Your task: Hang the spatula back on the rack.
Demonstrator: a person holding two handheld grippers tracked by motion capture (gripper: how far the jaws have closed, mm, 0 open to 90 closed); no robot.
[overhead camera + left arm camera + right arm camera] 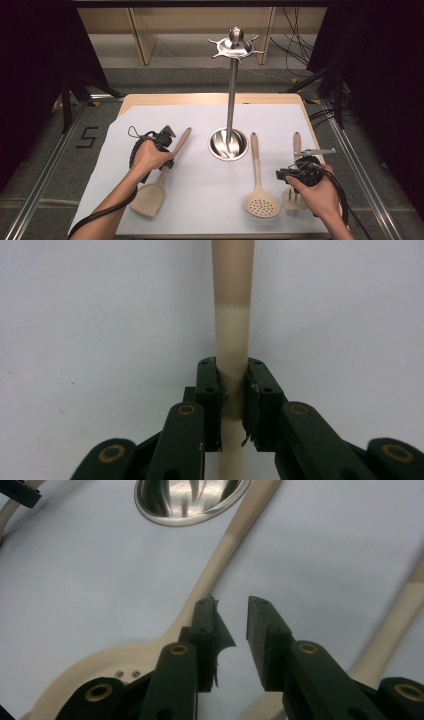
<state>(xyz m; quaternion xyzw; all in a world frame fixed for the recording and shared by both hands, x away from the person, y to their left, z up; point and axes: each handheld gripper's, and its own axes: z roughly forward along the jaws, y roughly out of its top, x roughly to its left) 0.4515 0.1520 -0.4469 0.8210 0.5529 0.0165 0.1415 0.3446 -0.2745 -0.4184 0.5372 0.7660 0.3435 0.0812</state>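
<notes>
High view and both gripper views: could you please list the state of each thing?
Left gripper: shut on beige flat spatula's handle.
Right gripper: open, empty.
Beige perforated skimmer: lying flat.
Beige slotted turner: lying flat.
Steel utensil stand: upright, hooks bare.

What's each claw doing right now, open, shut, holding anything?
Left claw: shut on the spatula handle, pads pressing both sides.
Right claw: open, nothing between its pads, hovering over the slotted spoon.

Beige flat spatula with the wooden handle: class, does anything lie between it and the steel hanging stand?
Nothing visible does. The left gripper clamps the beige flat spatula; bare white sheet separates it from the steel hanging stand.
</notes>
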